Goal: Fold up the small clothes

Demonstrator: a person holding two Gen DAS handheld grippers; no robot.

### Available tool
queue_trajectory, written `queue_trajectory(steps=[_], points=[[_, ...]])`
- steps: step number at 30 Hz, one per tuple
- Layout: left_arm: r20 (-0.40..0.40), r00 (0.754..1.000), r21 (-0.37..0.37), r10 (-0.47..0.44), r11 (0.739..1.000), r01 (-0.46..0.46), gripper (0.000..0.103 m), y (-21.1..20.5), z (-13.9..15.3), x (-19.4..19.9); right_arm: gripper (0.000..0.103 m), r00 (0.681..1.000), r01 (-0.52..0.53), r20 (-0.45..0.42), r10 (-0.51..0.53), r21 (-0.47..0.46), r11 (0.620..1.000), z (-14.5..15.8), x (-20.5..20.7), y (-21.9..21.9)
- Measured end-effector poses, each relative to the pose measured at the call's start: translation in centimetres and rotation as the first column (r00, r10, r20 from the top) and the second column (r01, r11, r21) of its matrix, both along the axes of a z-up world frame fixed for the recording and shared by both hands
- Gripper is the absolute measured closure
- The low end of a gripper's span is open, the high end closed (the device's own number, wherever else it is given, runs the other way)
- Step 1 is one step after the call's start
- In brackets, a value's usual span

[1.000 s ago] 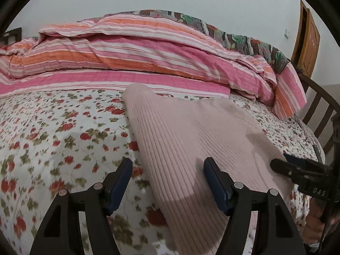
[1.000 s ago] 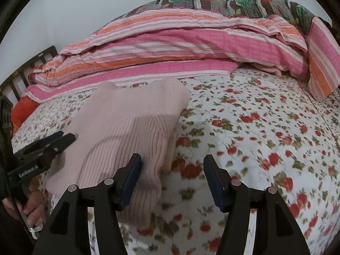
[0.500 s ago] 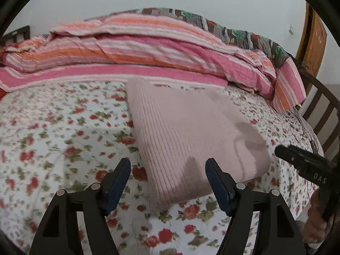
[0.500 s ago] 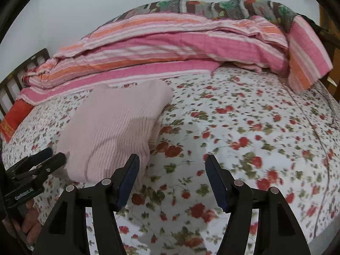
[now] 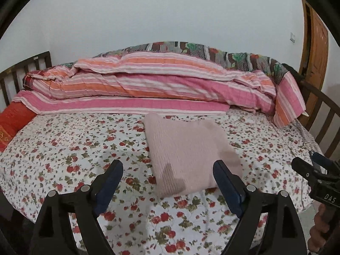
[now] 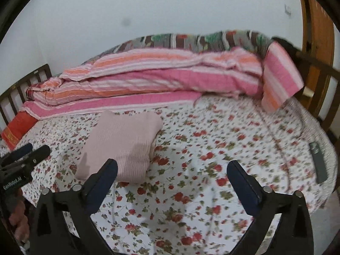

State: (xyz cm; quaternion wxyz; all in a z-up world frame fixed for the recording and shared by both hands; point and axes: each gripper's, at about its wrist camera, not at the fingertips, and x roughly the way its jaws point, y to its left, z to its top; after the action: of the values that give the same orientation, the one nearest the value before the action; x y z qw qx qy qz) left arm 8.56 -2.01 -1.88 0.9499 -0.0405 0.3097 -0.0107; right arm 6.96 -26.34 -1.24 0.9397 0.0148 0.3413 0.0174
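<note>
A pale pink ribbed knit garment (image 5: 189,153) lies folded into a rectangle on the floral bedsheet (image 5: 63,148); the right wrist view shows the garment (image 6: 123,142) left of centre. My left gripper (image 5: 169,167) hangs above and in front of the garment's near edge, its jaws opening with nothing held between them. My right gripper (image 6: 172,167) is back from the garment, over bare sheet to its right, jaws opening wide and holding nothing. Each gripper shows at the edge of the other's view, held by a hand.
A rolled pink and orange striped quilt (image 5: 148,85) lies along the far side of the bed. A red cushion (image 5: 12,123) sits at the left. Dark wooden rails (image 5: 318,114) close the right end. A dark remote (image 6: 317,161) lies near the bed's right edge.
Both grippers have pulled back and risen from the garment, so it looks smaller and farther. Their jaws have spread wider. The garment lies still on the sheet.
</note>
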Motion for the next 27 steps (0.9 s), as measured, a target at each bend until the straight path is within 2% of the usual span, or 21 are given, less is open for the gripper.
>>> queue_trajectory(steps=[8,14,27], points=[[0.024,1.0,0.021,0.011,1.0,-0.011,0.014,-0.3,1.1,-2.6,0.001,1.0,0.007,0.025,-0.007,-0.004,1.0,1.9,-3.1,0.2],[0.048,0.999,0.014,0.012,1.0,-0.013,0.014,-0.1,1.6,-3.4,0.001,0.999,0.001,0.037,0.0,-0.008,1.0,2.1,-4.0,0.4],[0.043,0.999,0.016,0.014,1.0,-0.014,0.014,-0.4,1.8,-3.7,0.001,0.999,-0.009,0.052,0.01,-0.024,1.0,2.4,-4.8,0.6]])
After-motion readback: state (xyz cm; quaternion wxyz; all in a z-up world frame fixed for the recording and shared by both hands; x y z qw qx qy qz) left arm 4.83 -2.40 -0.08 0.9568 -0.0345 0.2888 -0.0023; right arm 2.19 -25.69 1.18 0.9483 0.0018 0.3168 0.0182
